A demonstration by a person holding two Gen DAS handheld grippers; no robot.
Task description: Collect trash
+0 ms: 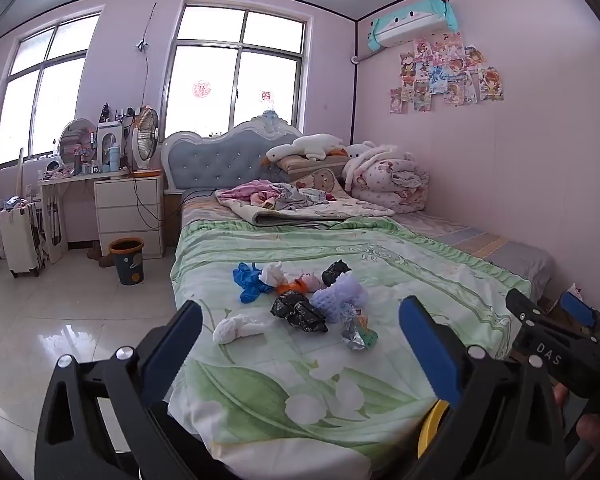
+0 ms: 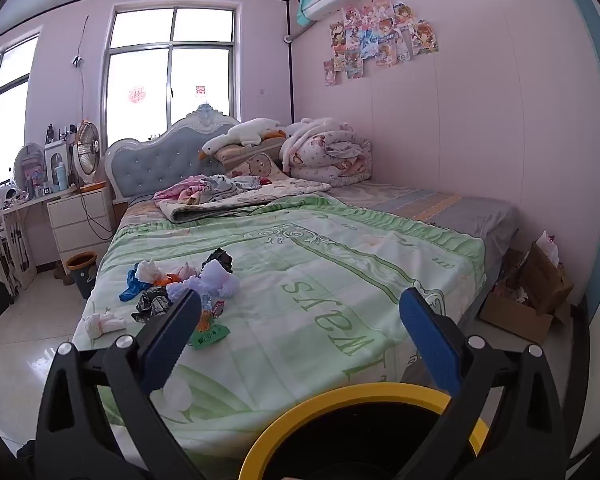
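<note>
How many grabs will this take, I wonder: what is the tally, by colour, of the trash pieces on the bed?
White tissue wads: 2
Black crumpled bags: 2
Blue glove: 1
Lavender foam net: 1
Orange scrap: 1
Pale pink wad: 1
Foil-and-green wrapper: 1
Total: 9, as far as the pile shows.

— What's the floor (image 1: pixel 60 320)?
— Glossy tile; it mirrors the window light.
— And the bedspread (image 2: pixel 340 280)?
— Soft matt cloth, slightly creased.
— The trash on it?
— Mixed: a crinkly, shiny black plastic bag (image 1: pixel 300 312), white crumpled tissue (image 1: pixel 236 328), a blue rubbery glove (image 1: pixel 248 280), foam netting (image 1: pixel 340 292).
— The bin (image 2: pixel 360 412) up close?
— Smooth plastic, yellow rim.
</note>
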